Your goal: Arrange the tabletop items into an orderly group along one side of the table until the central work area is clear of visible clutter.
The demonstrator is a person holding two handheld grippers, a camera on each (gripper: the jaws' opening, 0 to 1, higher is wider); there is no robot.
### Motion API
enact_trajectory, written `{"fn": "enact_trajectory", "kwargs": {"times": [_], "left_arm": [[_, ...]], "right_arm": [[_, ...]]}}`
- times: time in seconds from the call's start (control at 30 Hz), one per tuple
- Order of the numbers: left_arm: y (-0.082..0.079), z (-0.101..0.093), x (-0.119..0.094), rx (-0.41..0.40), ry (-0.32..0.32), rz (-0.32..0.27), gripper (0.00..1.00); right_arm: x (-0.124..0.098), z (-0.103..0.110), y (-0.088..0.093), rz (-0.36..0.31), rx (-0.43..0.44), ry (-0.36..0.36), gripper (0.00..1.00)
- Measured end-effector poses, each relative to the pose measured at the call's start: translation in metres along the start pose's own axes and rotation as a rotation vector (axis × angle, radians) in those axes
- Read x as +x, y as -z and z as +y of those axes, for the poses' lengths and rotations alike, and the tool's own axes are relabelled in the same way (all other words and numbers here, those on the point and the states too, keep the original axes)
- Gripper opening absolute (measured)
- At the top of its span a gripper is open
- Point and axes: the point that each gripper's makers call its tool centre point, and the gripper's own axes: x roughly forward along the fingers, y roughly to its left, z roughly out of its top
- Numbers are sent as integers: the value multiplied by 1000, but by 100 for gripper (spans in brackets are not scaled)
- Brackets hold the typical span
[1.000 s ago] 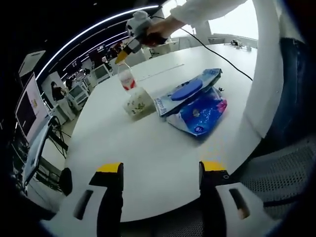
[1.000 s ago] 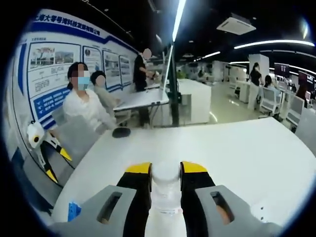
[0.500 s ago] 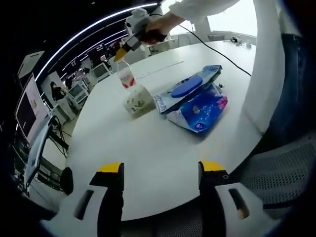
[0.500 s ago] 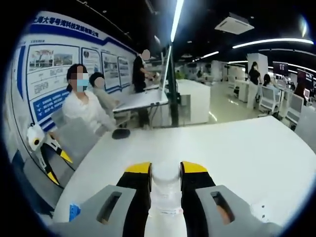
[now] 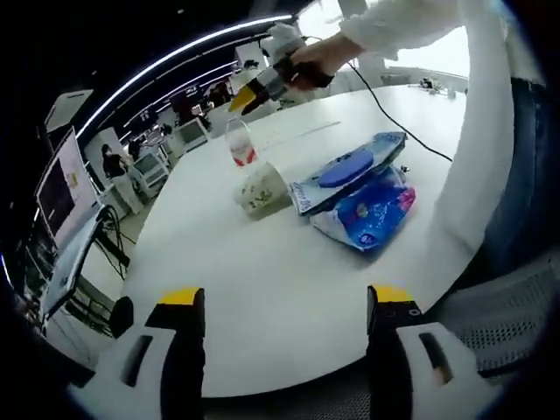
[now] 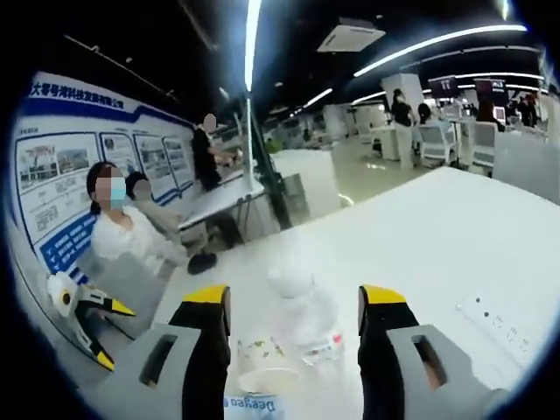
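Both my jaws open, empty. Bottle (image 5: 241, 144), cup (image 5: 261, 187), blue packs (image 5: 360, 188) grouped together; rest of table (image 5: 262, 289) bare, nearly done.

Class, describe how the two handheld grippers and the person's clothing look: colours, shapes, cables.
The left gripper and the right gripper each have grey bodies with black jaws tipped yellow. A black cable trails from the right gripper across the table. The person wears a white sleeve and blue jeans.

Open-plan office: rows of desks (image 6: 385, 140) with monitors (image 5: 54, 188), wall posters (image 6: 52, 197) (blue-bordered), strip ceiling lights (image 6: 254, 44).
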Motion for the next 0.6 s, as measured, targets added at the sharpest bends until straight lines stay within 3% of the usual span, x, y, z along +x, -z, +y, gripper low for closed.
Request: {"fn": "enact_trajectory", "kwargs": {"times": [0.17,0.27,0.43,0.6], "left_arm": [[-13,0,-1,-125,22,-75,81],[-16,-1,-1,-204,50,-95,80],[-19,-6,0,-266,90,-107,80],[-19,-7,1,-258,85,-99,80]], "right_arm": [[-7,2,17,13,36,2,58],[-8,7,24,17,60,-5,57],[-6,21,39,49,79,-39,55],[-4,25,53,83,111,-44,54]]}}
